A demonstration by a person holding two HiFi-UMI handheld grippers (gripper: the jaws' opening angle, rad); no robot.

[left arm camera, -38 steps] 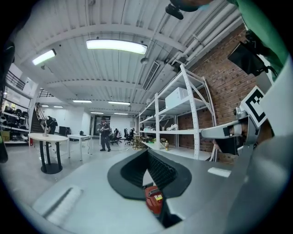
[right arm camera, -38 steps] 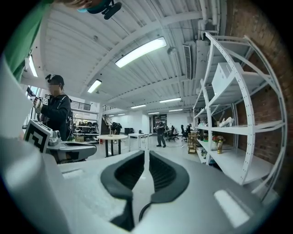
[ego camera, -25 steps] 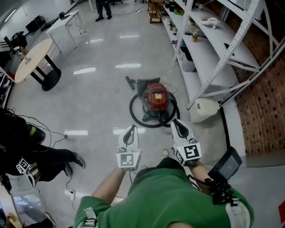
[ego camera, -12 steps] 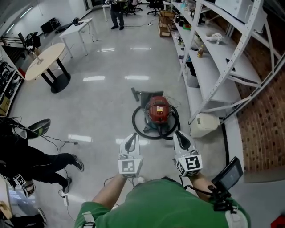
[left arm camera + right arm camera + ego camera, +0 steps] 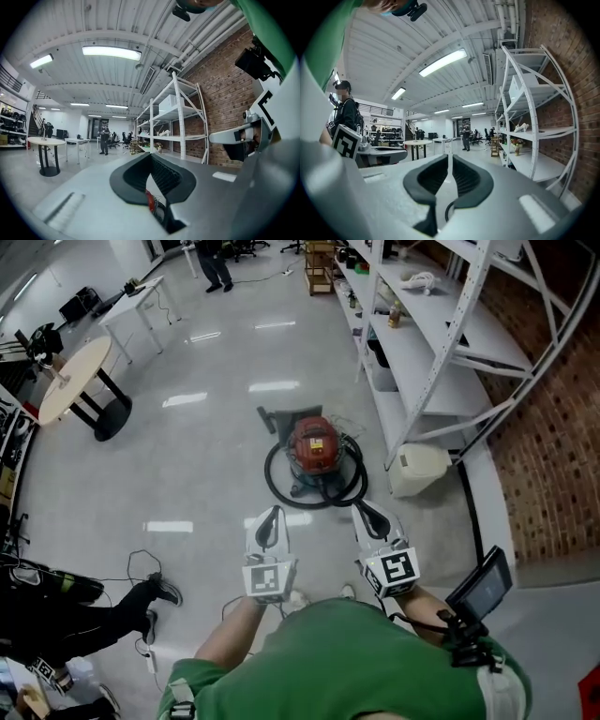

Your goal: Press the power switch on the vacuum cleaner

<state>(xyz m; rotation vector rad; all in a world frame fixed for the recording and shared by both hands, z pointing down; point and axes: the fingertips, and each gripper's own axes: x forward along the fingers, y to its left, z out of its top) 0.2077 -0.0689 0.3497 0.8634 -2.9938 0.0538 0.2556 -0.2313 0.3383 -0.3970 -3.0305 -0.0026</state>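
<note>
Glossy pale floor [image 5: 206, 456] runs away ahead, with white metal shelving [image 5: 441, 343] and a brick wall [image 5: 553, 427] along the right side. On that floor, close to the foot of the shelving, sits the vacuum cleaner [image 5: 313, 446], a round red canister with its black hose [image 5: 281, 491] looped around the base. Its power switch cannot be picked out from this height.

Both of the person's forearms reach straight forward from a green shirt [image 5: 328, 652], roughly parallel, each hand gripping a tool at waist level. The left gripper [image 5: 273, 513] and the right gripper [image 5: 362, 510] are side by side with a gap between them, marker cubes facing up, noses aimed at the vacuum cleaner, which lies ahead and between their lines. Neither touches it. Both gripper views look out level across the room rather than down.

On the left gripper the fingers [image 5: 164, 176] meet at the tips with nothing held; a sliver of red canister shows through the opening below them. On the right gripper the fingers [image 5: 468, 178] are drawn together to a thin slit, also empty.

A dark screen [image 5: 483, 585] is strapped near the right forearm.
</note>
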